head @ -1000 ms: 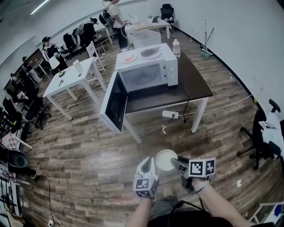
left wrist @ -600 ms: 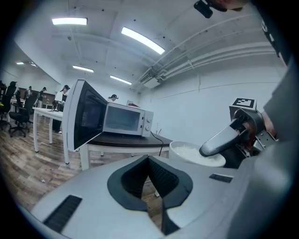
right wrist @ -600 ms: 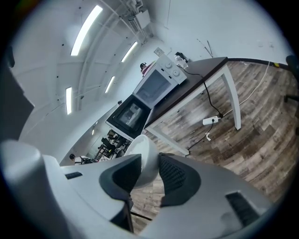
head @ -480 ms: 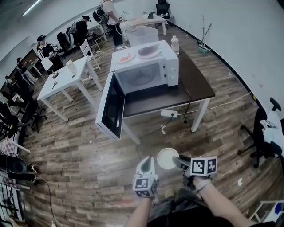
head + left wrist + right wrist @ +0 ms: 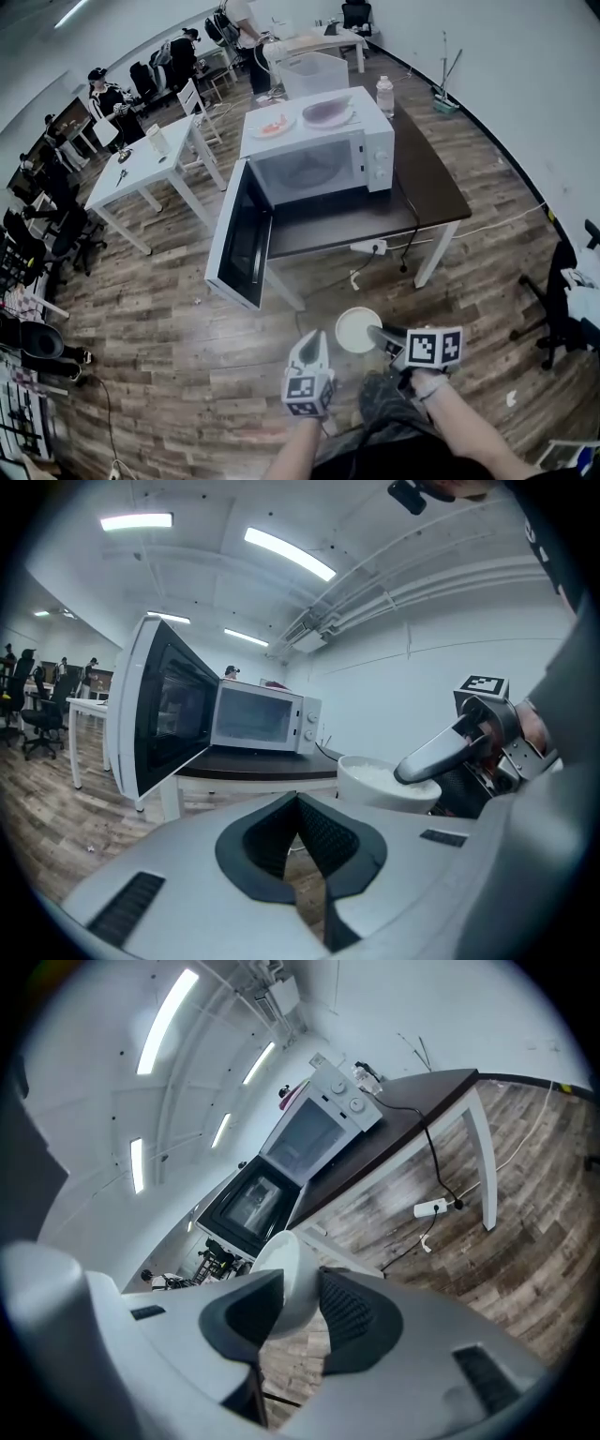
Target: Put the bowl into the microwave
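A white bowl (image 5: pixel 356 328) with something white inside hangs over the wooden floor, short of the table. My right gripper (image 5: pixel 380 336) is shut on its rim; the right gripper view shows the rim (image 5: pixel 286 1274) pinched between the pads. Just left of the bowl is my left gripper (image 5: pixel 310 343), shut with nothing in it. From the left gripper view the bowl (image 5: pixel 375 778) sits to the right of that gripper (image 5: pixel 298 801). Ahead, the white microwave (image 5: pixel 319 155) stands on a dark table (image 5: pixel 427 183), its door (image 5: pixel 242 234) swung wide open to the left.
Two plates (image 5: pixel 328 112) lie on top of the microwave. A water bottle (image 5: pixel 385 94) and a clear bin (image 5: pixel 314 70) stand behind it. A power strip (image 5: pixel 373 247) with cables lies under the table. A white table (image 5: pixel 141 169) and people are at the back left.
Both grippers and the bowl have come closer to the table; the microwave looks slightly larger and nearer. The right gripper's hold on the bowl is unchanged, and the left stays shut.
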Demonstrator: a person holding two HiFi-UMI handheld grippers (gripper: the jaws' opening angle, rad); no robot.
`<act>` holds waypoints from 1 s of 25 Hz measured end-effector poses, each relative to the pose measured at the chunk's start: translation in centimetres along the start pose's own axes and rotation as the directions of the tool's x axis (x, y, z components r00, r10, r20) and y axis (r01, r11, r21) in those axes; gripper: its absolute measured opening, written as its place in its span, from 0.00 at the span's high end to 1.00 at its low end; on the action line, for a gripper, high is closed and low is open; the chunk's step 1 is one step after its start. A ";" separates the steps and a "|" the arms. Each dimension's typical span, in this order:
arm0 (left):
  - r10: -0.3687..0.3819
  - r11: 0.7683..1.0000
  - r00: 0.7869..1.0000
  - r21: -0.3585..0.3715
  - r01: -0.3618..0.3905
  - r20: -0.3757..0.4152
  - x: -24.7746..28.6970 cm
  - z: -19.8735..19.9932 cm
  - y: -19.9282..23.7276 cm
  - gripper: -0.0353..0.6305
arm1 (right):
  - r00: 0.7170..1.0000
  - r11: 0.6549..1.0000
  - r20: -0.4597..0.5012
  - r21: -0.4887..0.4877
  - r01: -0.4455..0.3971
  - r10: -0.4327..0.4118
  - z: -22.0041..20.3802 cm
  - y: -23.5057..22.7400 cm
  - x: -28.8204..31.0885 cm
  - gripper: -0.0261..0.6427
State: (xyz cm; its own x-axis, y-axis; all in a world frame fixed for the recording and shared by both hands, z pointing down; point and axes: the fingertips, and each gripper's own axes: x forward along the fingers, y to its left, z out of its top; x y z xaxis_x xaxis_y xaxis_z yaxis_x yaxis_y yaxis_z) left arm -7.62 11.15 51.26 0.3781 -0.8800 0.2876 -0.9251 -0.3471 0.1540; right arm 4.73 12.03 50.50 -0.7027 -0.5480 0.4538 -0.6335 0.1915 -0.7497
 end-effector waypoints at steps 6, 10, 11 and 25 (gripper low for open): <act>0.016 1.000 1.000 -0.001 -0.016 0.022 4.6 2.4 1.7 0.95 | 1.000 1.000 -0.006 -0.007 -0.026 0.026 4.5 -0.4 3.1 0.78; 0.015 1.000 0.999 0.021 -0.015 0.028 7.8 3.8 2.6 0.95 | 0.999 1.000 -0.023 -0.005 -0.028 0.028 7.0 -1.1 5.0 0.78; 0.012 0.999 1.000 0.031 -0.012 0.028 8.5 4.1 2.6 0.95 | 0.999 1.000 -0.026 -0.006 -0.029 0.029 7.7 -1.3 5.5 0.78; 0.035 0.999 0.999 0.012 -0.035 0.002 15.6 5.6 4.2 0.95 | 0.998 0.999 -0.035 0.015 -0.051 0.051 15.2 -3.6 10.0 0.78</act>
State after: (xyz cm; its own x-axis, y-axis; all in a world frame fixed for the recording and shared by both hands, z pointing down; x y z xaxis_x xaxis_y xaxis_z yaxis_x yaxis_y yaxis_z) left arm -5.86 -5.83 51.08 0.3454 -0.8923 0.2907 -0.9381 -0.3200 0.1324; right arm 4.85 -6.50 50.40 -0.7451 -0.5086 0.4315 -0.5922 0.2067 -0.7788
